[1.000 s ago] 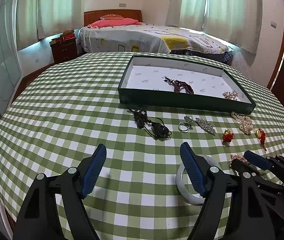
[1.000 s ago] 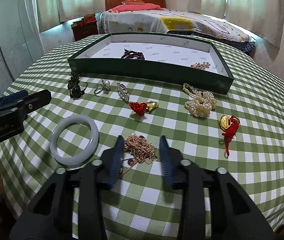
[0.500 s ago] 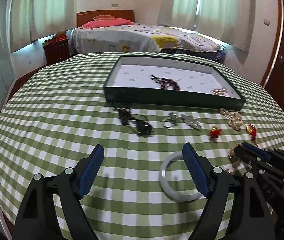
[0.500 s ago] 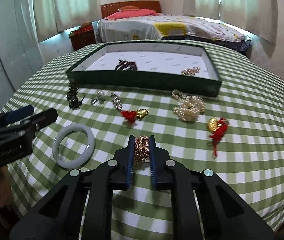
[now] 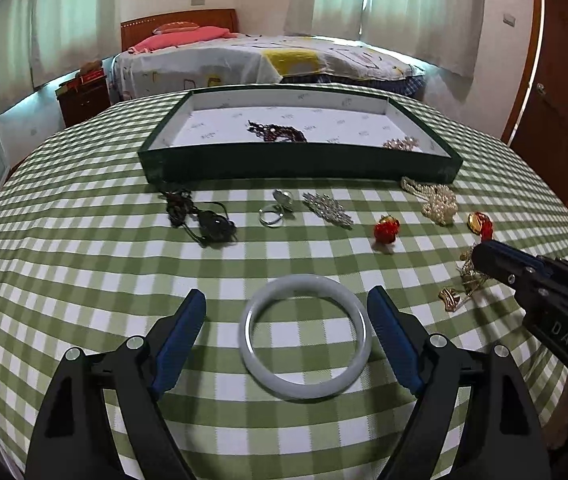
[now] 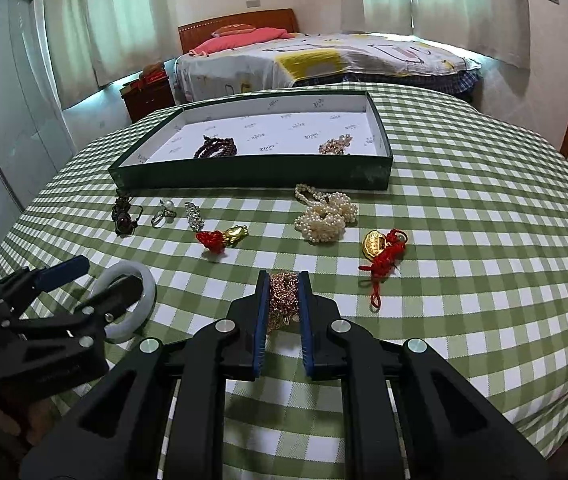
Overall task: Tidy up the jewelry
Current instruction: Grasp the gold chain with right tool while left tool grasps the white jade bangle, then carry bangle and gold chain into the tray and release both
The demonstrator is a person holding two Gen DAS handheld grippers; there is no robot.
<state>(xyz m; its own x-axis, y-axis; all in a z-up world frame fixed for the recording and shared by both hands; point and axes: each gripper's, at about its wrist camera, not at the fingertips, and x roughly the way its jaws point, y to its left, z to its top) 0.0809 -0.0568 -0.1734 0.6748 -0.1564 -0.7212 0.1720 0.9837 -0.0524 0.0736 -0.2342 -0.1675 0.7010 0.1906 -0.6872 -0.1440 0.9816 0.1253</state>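
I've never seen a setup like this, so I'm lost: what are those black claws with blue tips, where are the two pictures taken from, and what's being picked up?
No robot here: a person holds a hand-held gripper in each hand, with a camera looking along its fingers. The left hand-held gripper stands open around a pale bangle lying on the checked tablecloth. The right hand-held gripper is shut on a gold chain. Pearls, rings and red-tasselled charms wait in front of the green tray, which already holds two pieces.

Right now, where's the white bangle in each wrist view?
Left wrist: white bangle lies bottom centre, flat on the cloth between the open left gripper's fingers.
Right wrist: white bangle lies lower left, partly hidden by the left gripper.
Shared landmark: green tray.
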